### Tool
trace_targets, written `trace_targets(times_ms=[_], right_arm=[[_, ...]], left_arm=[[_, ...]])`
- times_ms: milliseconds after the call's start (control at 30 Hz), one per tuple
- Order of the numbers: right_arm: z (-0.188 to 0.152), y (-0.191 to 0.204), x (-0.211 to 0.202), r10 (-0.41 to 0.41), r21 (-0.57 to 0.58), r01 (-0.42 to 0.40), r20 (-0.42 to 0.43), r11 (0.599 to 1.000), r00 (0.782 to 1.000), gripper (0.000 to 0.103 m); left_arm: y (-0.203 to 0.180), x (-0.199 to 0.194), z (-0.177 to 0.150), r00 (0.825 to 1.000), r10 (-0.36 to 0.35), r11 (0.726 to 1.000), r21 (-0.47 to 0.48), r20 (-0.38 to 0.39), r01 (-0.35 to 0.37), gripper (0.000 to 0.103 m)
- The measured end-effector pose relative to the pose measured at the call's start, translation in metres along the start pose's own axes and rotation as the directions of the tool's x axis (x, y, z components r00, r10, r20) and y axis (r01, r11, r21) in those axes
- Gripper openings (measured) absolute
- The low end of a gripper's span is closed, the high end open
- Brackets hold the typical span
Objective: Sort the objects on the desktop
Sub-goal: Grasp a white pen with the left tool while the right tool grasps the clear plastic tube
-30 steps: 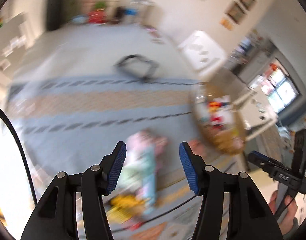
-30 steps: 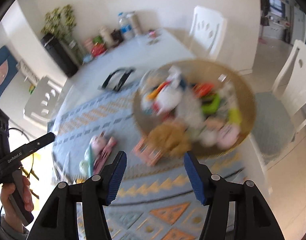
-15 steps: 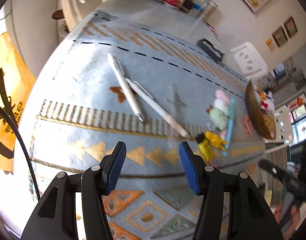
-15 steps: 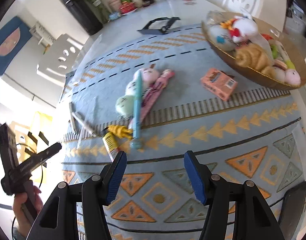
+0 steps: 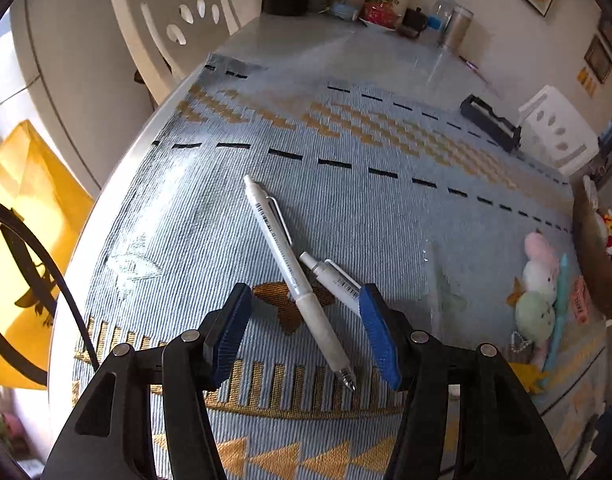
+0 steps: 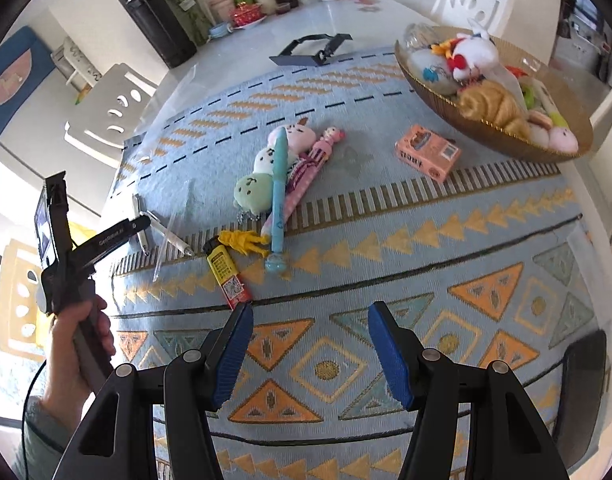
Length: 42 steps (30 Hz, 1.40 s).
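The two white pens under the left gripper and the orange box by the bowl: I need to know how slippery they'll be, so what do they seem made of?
Two white pens: glossy hard plastic, apparently; matte, probably rubbery grip; metal-looking clip and tip. Orange box: likely printed cardboard, with crisp folded edges.

second pen (image 5: 333, 276) partly behind gripper pad, basket (image 5: 594, 264) cut by frame edge

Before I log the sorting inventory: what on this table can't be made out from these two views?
- Second pen: left wrist view, its tip is hidden behind the tongs' right pad.
- Bowl: left wrist view, cut off by the right edge.
- Pens: right wrist view, partly covered by the other tool.
- Orange box: its print is too small to read.
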State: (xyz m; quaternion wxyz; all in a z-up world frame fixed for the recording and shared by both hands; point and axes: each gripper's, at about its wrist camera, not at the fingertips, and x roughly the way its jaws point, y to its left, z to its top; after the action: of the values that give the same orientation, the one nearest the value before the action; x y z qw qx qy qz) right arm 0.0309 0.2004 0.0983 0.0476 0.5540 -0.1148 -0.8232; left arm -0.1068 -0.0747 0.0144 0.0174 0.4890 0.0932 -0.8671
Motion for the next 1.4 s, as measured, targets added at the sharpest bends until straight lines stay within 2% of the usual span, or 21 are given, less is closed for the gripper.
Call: trace_targets(times_ms=[33, 167, 200, 267, 500, 633, 733, 833, 933, 1100, 1233, 1300, 1333, 1367, 1400], right_arm=[[0.0, 0.002, 0.001, 0.003, 0.005, -0.003, -0.003, 1.0, 1.0, 0.059], [0.007, 0.021, 0.005, 0.021, -0.043, -0.022, -0.009, 0.999, 1.0, 0.059], [0.01, 0.029, 0.006, 0.03, -0.069, -0.031, -0.011, 0.997, 0.999, 0.059], [0.018, 0.048, 0.011, 0.046, -0.132, -0.048, -0.016, 0.99, 0.999, 0.059], [0.042, 0.109, 0.044, 0.11, -0.284, -0.112, -0.02, 0.952, 0.994, 0.059], [0.059, 0.14, 0.075, 0.171, -0.298, -0.175, -0.04, 0.939, 0.984, 0.058], [0.07, 0.148, 0.098, 0.189, -0.241, -0.198, -0.059, 0.95, 0.98, 0.052], [0.081, 0.153, 0.115, 0.169, -0.198, -0.179, -0.064, 0.964, 0.984, 0.041], [0.082, 0.161, 0.127, 0.175, -0.189, -0.194, -0.115, 0.963, 0.978, 0.041], [0.066, 0.172, 0.146, 0.108, -0.273, -0.148, -0.156, 0.951, 0.982, 0.04], [0.053, 0.184, 0.149, 0.049, -0.396, -0.095, -0.125, 0.913, 0.991, 0.038], [0.044, 0.191, 0.149, 0.001, -0.485, -0.037, -0.076, 0.874, 0.997, 0.031], [0.039, 0.194, 0.149, -0.031, -0.532, 0.003, -0.044, 0.847, 0.999, 0.023], [0.034, 0.196, 0.147, -0.035, -0.57, 0.021, -0.013, 0.821, 0.999, 0.016], [0.032, 0.195, 0.147, -0.023, -0.584, 0.014, -0.009, 0.811, 1.0, 0.014]], left_arm=[[-0.001, 0.0, 0.0, 1.0, -0.013, 1.0, 0.005, 0.013, 0.013, 0.041], [-0.001, -0.002, 0.002, 0.995, -0.103, 0.995, 0.016, 0.007, 0.103, 0.022], [0.002, -0.004, 0.001, 0.994, -0.112, 0.993, 0.029, 0.011, 0.112, 0.013], [0.008, -0.008, -0.002, 0.991, -0.13, 0.99, 0.049, 0.008, 0.13, 0.008], [0.039, -0.027, -0.027, 0.977, -0.214, 0.976, 0.039, -0.012, 0.214, 0.007], [0.047, -0.032, -0.034, 0.97, -0.241, 0.97, 0.006, -0.025, 0.242, 0.007], [0.048, -0.031, -0.032, 0.964, -0.263, 0.965, -0.017, -0.025, 0.263, 0.007], [0.049, -0.028, -0.026, 0.965, -0.262, 0.964, -0.052, -0.021, 0.261, 0.008], [0.049, -0.027, -0.02, 0.966, -0.259, 0.964, -0.071, -0.005, 0.258, 0.009], [0.053, -0.025, -0.013, 0.967, -0.254, 0.962, -0.106, 0.006, 0.253, 0.01], [0.059, -0.024, -0.01, 0.963, -0.268, 0.953, -0.14, 0.01, 0.267, 0.01], [0.058, -0.023, -0.008, 0.961, -0.276, 0.952, -0.135, 0.008, 0.275, 0.01], [0.056, -0.022, -0.008, 0.961, -0.276, 0.953, -0.129, 0.003, 0.274, 0.01], [0.054, -0.021, -0.007, 0.961, -0.277, 0.953, -0.126, -0.001, 0.275, 0.01], [0.05, -0.02, -0.006, 0.958, -0.286, 0.951, -0.123, -0.005, 0.283, 0.01]])
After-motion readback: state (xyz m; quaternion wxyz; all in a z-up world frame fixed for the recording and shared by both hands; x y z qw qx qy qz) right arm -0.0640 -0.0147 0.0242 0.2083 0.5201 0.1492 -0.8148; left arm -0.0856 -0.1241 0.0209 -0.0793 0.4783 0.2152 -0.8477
